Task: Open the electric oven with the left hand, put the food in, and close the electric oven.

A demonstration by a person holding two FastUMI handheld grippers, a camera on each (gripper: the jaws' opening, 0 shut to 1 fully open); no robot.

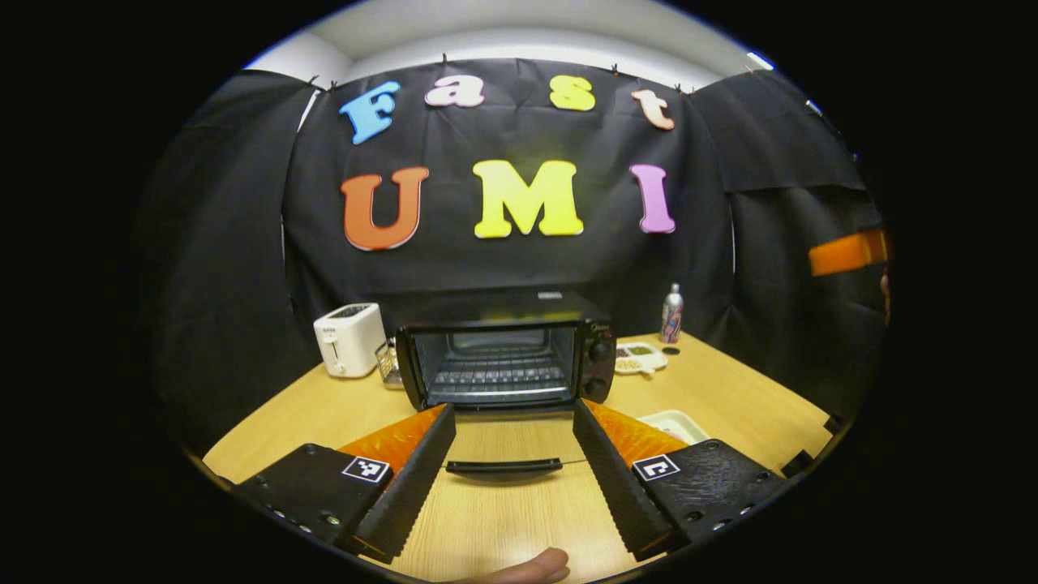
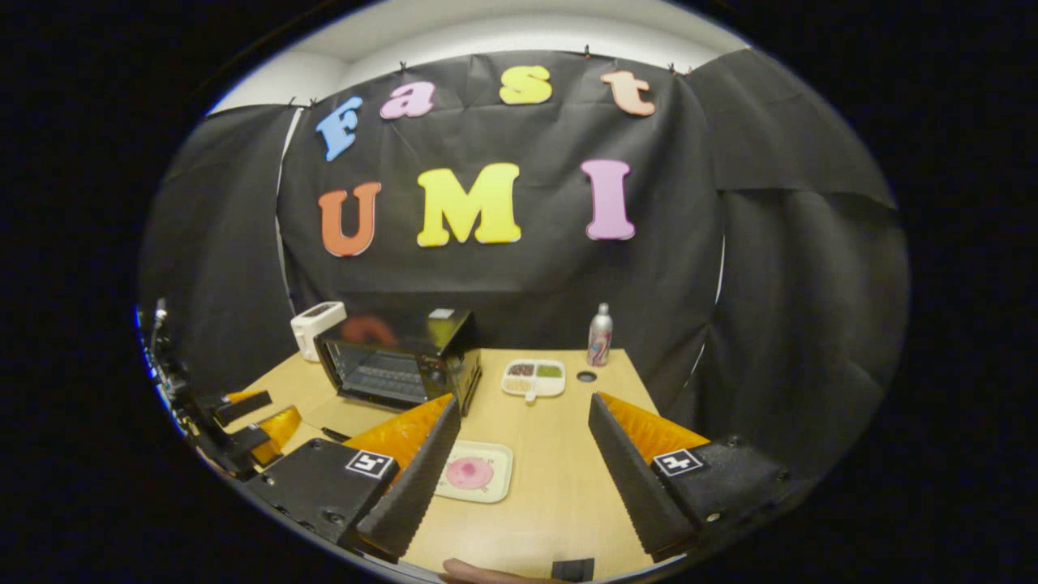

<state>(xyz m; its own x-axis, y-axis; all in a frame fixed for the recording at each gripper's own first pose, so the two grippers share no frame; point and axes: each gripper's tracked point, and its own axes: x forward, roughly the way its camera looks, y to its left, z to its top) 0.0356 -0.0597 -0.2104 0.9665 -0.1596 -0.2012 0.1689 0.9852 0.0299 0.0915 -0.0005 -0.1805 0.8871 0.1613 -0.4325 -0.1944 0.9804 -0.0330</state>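
The black electric oven (image 1: pixel 507 353) stands at the back of the wooden table with its door (image 1: pixel 503 442) folded down flat and the wire rack inside showing. My left gripper (image 1: pixel 512 407) is open, its fingers on either side of the lowered door and the black door handle (image 1: pixel 503 466), touching neither. In the right gripper view the oven (image 2: pixel 401 357) sits to the left, and a pink round food item (image 2: pixel 469 471) lies on a pale tray (image 2: pixel 496 487). My right gripper (image 2: pixel 523 399) is open above the table, the tray beside its left finger. The left gripper (image 2: pixel 243 426) appears at the far left.
A white toaster (image 1: pixel 349 338) and a wire basket (image 1: pixel 388 362) stand left of the oven. To its right are a divided dish of food (image 1: pixel 641 357) and a bottle (image 1: pixel 671 314). The tray's corner (image 1: pixel 677 422) shows behind my left gripper's right finger. Black cloth walls the table.
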